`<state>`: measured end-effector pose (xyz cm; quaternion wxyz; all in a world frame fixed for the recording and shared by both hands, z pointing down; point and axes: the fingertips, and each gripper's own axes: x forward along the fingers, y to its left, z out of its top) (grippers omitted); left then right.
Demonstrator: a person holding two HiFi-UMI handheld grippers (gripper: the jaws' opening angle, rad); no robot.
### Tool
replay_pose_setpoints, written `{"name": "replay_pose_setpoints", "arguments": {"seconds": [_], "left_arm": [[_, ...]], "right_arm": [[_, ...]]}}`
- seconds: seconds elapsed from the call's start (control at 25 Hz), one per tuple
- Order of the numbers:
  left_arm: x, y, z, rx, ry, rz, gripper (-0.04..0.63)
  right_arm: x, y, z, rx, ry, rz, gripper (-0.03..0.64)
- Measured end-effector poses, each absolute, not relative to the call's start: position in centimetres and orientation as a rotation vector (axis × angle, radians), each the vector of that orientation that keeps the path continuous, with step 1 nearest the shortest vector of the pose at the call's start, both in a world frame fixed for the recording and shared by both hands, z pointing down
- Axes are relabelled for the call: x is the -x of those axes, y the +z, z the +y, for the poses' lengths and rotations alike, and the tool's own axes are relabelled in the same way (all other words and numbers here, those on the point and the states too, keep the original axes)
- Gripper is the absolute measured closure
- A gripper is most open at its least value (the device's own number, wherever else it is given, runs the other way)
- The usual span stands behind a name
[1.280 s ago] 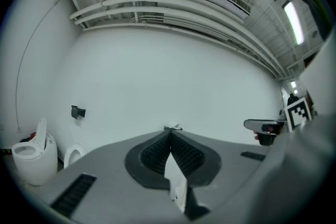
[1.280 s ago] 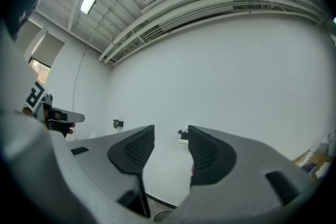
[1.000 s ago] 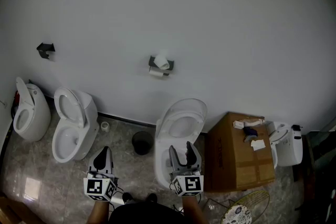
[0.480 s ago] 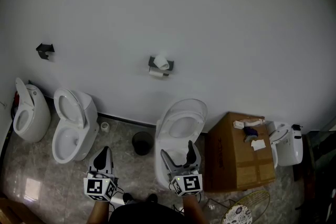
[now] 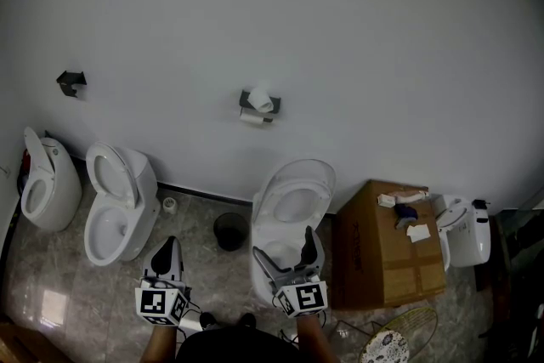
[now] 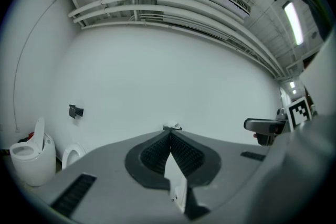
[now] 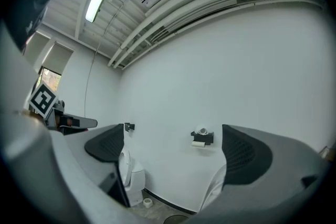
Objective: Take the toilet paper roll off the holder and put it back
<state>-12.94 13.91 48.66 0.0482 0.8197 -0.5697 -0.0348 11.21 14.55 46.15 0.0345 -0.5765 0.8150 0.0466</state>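
Toilet paper roll (image 5: 262, 100) on wall holder (image 5: 246, 103), well apart from right hand-held gripper (image 5: 282, 243), whose empty jaws are opening.

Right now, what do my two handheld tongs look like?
Both the left tongs and right tongs have grey bodies, two tapering jaws lined with black textured pads, and a white cube printed with black square markers at the rear. The right tongs' jaws are opening with nothing between them.
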Motion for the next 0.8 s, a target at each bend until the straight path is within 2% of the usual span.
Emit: {"name": "replay_pose_setpoints", "arguments": {"seconds": [0.8], "left_arm": [[16.7,46.7,14.6,-2.545,-0.113,-1.720,0.592]], "right_arm": [[-9.3,45.3,15.3,1.882,0.184,2.415,0.057]]}}
